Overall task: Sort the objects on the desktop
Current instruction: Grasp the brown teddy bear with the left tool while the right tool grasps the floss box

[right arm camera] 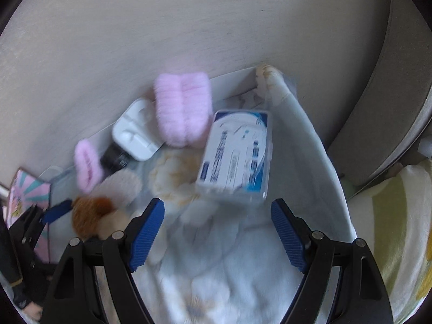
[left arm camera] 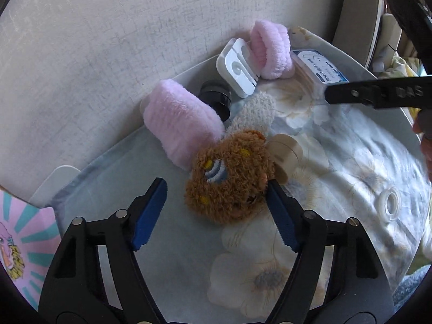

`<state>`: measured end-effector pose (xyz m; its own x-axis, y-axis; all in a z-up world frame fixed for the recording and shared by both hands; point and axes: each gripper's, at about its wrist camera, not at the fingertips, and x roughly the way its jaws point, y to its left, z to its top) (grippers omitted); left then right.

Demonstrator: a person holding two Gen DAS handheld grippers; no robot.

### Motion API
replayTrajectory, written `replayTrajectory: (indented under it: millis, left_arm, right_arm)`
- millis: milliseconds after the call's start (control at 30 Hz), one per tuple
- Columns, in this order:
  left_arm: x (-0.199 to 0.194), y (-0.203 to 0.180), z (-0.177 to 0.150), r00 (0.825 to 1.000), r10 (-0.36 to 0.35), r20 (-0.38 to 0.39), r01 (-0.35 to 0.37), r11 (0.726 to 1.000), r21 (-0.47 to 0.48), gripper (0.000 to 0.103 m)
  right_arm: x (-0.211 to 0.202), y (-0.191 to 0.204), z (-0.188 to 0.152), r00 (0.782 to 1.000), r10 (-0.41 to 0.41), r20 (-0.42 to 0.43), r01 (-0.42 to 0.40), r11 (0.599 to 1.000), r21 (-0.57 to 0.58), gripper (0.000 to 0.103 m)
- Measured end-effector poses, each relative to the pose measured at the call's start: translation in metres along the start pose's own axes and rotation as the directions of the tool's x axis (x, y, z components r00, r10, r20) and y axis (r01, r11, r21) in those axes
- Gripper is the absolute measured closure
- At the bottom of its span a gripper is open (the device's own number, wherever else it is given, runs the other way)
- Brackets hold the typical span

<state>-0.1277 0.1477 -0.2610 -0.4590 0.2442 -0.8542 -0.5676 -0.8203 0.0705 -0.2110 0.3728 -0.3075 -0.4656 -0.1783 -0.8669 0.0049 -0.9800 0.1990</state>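
A brown fuzzy plush (left arm camera: 229,175) lies on the floral cloth (left arm camera: 337,162), between the tips of my open left gripper (left arm camera: 216,208); its right pad touches the plush. A pink fluffy band (left arm camera: 181,127) lies beside it, and a second pink band (left arm camera: 270,48) stands at the back. A white plastic case (left arm camera: 239,66), a black jar (left arm camera: 216,100) and a clear box with a blue-white label (left arm camera: 318,70) lie near the wall. My right gripper (right arm camera: 217,232) is open and empty, just short of the labelled box (right arm camera: 235,159). That view is blurred.
A beige spool (left arm camera: 286,156) lies against the plush and a white ring (left arm camera: 390,205) lies to the right. A pink and teal printed card (left arm camera: 24,243) is at the left edge. The wall (left arm camera: 108,40) stands close behind. A cushion (right arm camera: 399,216) is on the right.
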Motion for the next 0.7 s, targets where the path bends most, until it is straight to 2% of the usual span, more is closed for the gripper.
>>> replayTrajectory:
  millis: [100,300,433,500,700]
  left_arm:
    - [0.001,-0.002,0.002,1.0,-0.003,0.012,0.003,1.0,0.002,0.037]
    - [0.008,-0.009,0.004,1.0,-0.012,0.003,0.012,1.0,0.014,0.048]
    - [0.008,-0.008,0.005,1.0,-0.016,0.009,0.016,1.0,-0.001,0.054]
    - [0.006,-0.007,0.005,1.0,-0.026,0.015,0.026,1.0,-0.014,0.058]
    - [-0.006,-0.006,0.003,0.999,-0.041,0.03,0.042,0.998,-0.037,0.061]
  right_arm:
    - [0.007,0.001,0.008,0.999,-0.038,0.017,0.038,0.999,-0.009,0.026]
    - [0.016,-0.002,0.018,0.998,-0.062,0.022,0.062,0.998,-0.018,0.033]
    - [0.017,-0.004,0.02,0.996,-0.08,0.024,0.081,0.996,-0.026,0.045]
    - [0.015,-0.006,0.02,0.996,-0.079,0.032,0.08,0.997,-0.024,0.045]
    - [0.005,-0.012,0.015,0.996,-0.074,0.052,0.075,0.997,-0.013,0.046]
